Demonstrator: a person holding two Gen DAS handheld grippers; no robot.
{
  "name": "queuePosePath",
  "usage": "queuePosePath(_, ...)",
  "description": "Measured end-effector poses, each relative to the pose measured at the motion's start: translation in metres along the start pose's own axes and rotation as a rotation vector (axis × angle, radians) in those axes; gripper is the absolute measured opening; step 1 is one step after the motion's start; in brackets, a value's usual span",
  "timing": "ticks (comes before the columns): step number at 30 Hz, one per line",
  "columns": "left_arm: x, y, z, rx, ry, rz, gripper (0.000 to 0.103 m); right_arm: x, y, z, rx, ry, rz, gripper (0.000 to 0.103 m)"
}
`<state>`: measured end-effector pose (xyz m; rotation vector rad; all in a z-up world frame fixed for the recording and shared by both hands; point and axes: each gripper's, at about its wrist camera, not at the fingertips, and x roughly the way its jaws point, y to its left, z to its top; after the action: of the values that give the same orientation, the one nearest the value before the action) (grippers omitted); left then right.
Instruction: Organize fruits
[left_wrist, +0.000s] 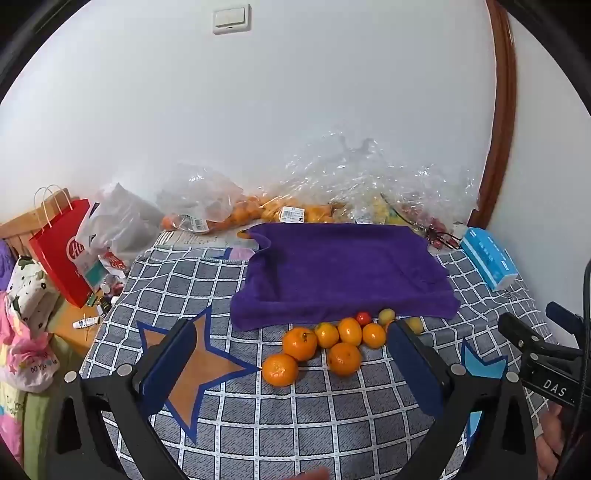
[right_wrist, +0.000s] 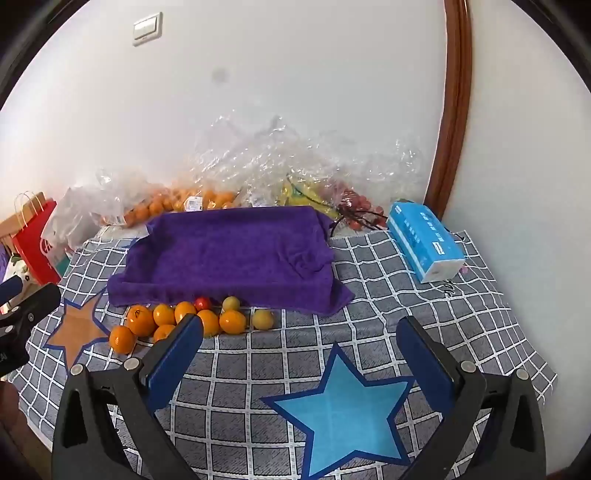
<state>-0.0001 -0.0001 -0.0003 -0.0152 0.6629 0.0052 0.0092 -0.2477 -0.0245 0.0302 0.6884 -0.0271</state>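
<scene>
- Loose fruit — mandarins (left_wrist: 317, 347), two yellow plums (right_wrist: 262, 319) and a red cherry tomato (left_wrist: 363, 316) — lies clustered on the checked cloth (right_wrist: 369, 266), touching the purple towel's (left_wrist: 343, 269) near edge.
- The towel holds nothing, so sorting looks unstarted.
- Left gripper (left_wrist: 291, 365) and right gripper (right_wrist: 301, 354) hover with fingers spread, holding nothing.
</scene>
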Motion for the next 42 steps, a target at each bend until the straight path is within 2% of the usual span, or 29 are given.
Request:
queuePosePath(9,-0.002,0.013,0.002,-0.014,0.001,0.005,0.103,-0.013,0.004,0.002,-0.004,0.006,0.008,0.103)
queuePosePath(18,-0.009,0.007,0.004,-0.009,-0.007,0.030,0.103,-0.018,0.005,0.000,-0.013,-0.005,0.020,0.103)
queuePosePath(42,-0.012,0.012,0.002,-0.021,-0.013,0.034,0.103,-0.028,0.008,0.001,-0.014,-0.029,0.026,0.103)
